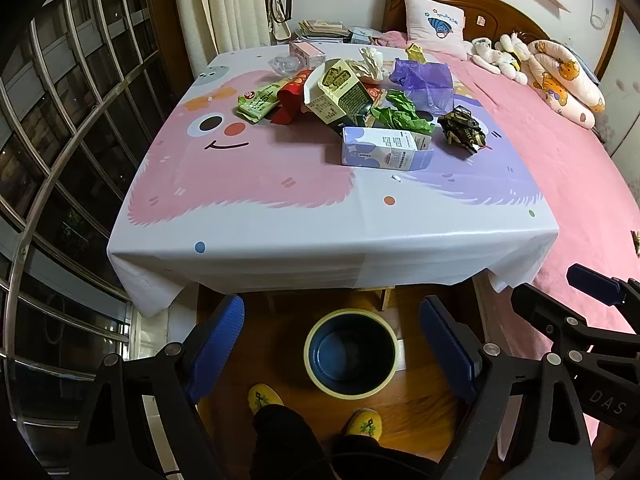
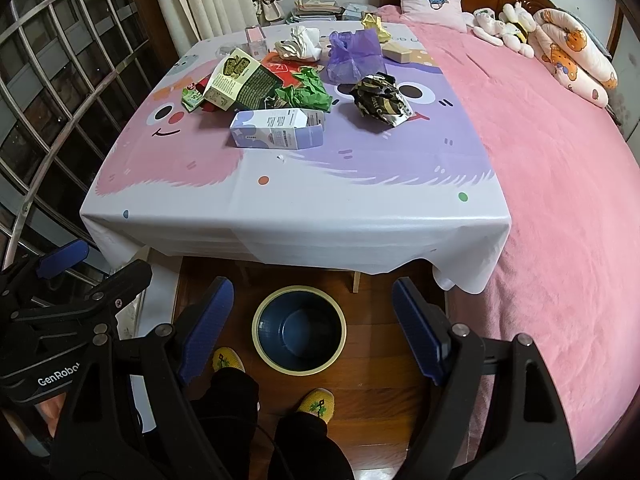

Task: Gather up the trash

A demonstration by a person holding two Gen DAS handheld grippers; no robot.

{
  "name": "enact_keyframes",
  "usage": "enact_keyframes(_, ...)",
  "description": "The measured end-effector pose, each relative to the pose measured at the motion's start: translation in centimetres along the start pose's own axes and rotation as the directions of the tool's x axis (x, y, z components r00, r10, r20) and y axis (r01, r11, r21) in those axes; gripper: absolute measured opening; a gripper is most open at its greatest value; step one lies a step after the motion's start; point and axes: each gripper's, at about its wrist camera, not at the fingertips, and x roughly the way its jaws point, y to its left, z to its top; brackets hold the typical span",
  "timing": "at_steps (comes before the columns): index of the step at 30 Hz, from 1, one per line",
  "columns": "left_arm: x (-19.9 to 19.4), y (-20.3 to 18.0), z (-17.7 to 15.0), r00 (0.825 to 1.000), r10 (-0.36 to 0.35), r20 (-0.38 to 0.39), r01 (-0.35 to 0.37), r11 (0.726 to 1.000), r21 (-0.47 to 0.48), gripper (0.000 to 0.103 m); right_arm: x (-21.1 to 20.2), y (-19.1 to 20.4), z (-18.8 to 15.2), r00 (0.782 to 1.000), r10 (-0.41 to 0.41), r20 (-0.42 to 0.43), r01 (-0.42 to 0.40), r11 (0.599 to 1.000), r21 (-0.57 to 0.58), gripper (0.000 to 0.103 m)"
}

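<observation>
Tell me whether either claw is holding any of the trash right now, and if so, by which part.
Nothing is held. The left claw and right claw are both open and empty above the bin; the trash lies on the table.

A bed [image 2: 560,168] under a pink blanket fills the right side, its carved wooden headboard [image 1: 460,8] against a pale wall. A pink cushion [image 1: 434,24] and soft toys [image 2: 504,24] lie at its head. Left, a window with curved metal bars [image 1: 60,120] shows dark outside, cream curtains [image 1: 224,4] beside it. The floor [image 2: 368,392] is polished wood.
</observation>
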Motion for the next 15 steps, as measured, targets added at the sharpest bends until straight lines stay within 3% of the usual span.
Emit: enact_keyframes(15, -0.59, 0.46, 0.26, 1.0, 0.005, 0.016, -0.005, 1.0, -0.003, 0.091, -0.01, 0.03, 0.06, 1.0, 0.003, -0.001, -0.003, 1.0, 0.001, 0.08)
